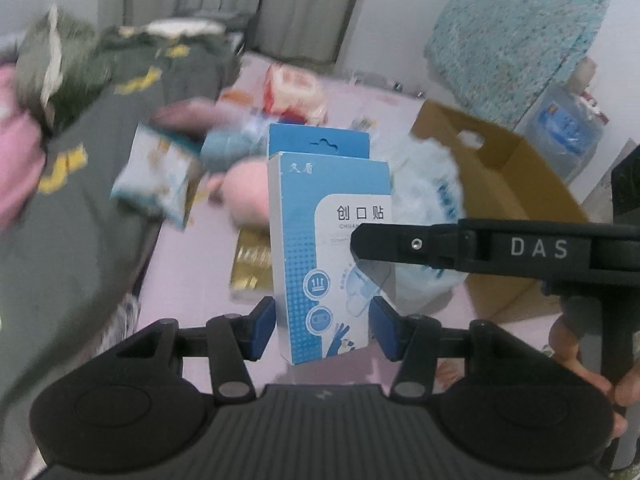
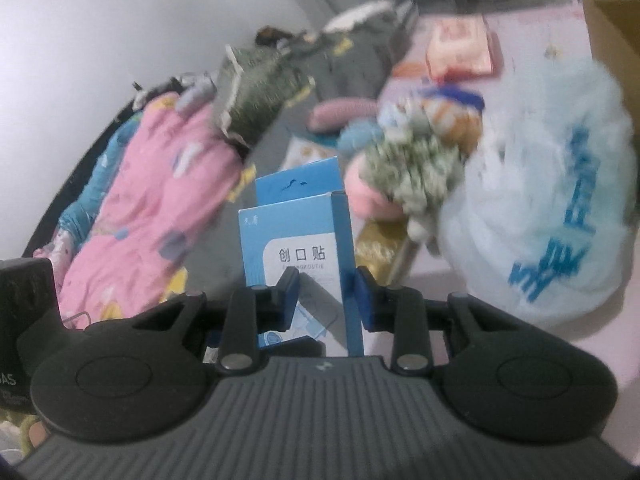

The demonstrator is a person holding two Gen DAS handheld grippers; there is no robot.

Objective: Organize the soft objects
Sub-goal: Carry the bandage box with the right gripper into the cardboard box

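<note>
Between both grippers, left gripper [image 1: 322,328] and right gripper [image 2: 326,300] squeeze the blue box [image 1: 328,248], which could crush if pulled apart

Blue-and-white bandage box [image 1: 328,248] stands upright, seemingly held above the pink bedsheet [image 1: 192,276].

Left gripper [image 1: 322,330] jaws flank blue box [image 1: 328,248] (upright).

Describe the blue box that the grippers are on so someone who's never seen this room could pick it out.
On the pink bed sheet, in front of the brown cardboard carton, the bandage box stands upright between the fingers of both grippers. It alone is a rigid blue-and-white box with Chinese print; its neighbours are soft toys and bags.
</note>
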